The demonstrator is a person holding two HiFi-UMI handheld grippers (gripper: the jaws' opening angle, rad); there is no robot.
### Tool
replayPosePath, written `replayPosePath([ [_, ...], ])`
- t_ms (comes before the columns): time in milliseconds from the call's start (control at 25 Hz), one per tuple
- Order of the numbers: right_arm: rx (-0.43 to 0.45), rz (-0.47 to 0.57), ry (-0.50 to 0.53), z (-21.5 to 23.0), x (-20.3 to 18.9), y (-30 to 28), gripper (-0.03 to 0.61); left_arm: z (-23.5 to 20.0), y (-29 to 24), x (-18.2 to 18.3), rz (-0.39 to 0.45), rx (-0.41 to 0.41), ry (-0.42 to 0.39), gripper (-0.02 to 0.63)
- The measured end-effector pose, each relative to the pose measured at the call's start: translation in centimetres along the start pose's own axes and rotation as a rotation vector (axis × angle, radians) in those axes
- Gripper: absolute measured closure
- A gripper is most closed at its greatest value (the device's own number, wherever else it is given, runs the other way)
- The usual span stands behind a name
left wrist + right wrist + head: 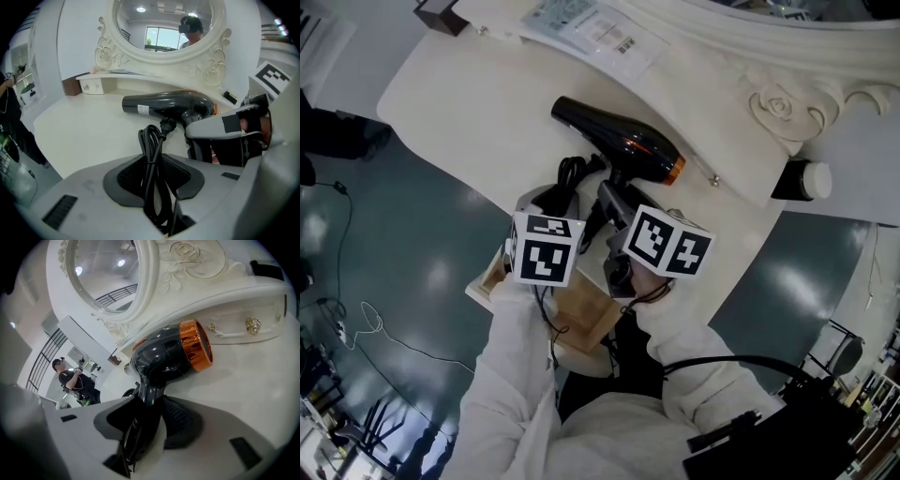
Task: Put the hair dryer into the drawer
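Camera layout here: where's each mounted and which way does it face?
Head view: on the person's head, steeply down at table, hair dryer; sleeves, marker cubes show.
Left gripper view: on left tool, along jaws closed on coiled cord, toward mirror.
Right gripper view: on right tool, along jaws gripping the dryer handle.
Shared: all three see the hair dryer.

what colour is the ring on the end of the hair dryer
Shiny orange ring on the black hair dryer, clearest in the right gripper view.

I saw the white bench (469, 122) carrying the black hair dryer (623, 141), its coiled cord (572, 173) lying beside it.
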State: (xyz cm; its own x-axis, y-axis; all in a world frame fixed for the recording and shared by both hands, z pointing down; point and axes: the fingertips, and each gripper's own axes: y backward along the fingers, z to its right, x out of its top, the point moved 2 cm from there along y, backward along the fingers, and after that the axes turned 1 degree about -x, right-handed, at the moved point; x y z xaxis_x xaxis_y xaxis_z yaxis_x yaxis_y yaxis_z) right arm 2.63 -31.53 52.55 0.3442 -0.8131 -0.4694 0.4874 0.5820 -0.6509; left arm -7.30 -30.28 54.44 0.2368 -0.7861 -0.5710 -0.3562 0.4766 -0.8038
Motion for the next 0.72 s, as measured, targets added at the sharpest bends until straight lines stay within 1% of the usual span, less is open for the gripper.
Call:
replayPosePath([
  [120, 0.012, 0.013, 0.006, -0.2, -0.3, 0.4, 0.351, -0.5, 0.8, -0.5, 0.026, 0.001, 0.065, 0.508],
  [200, 0.024, 0.022, 0.007, -0.4, -0.6, 0.6, 0.351, -0.7, 1.3, -0.7, 0.038, -0.004, 0.093, 0.508],
  [400, 0.055, 0.043, -0.017, -1.2, -1.1, 1.2, 0.354, -0.7, 3.0, -1.1, 0.071, 0.008, 0.097, 0.51],
  [720, 0.107, 0.081, -0.007, -3.3, -2.6, 3.2, 0.356, -0.6, 6.3, -2.5, 0.116, 0.03, 0.118, 0.511],
])
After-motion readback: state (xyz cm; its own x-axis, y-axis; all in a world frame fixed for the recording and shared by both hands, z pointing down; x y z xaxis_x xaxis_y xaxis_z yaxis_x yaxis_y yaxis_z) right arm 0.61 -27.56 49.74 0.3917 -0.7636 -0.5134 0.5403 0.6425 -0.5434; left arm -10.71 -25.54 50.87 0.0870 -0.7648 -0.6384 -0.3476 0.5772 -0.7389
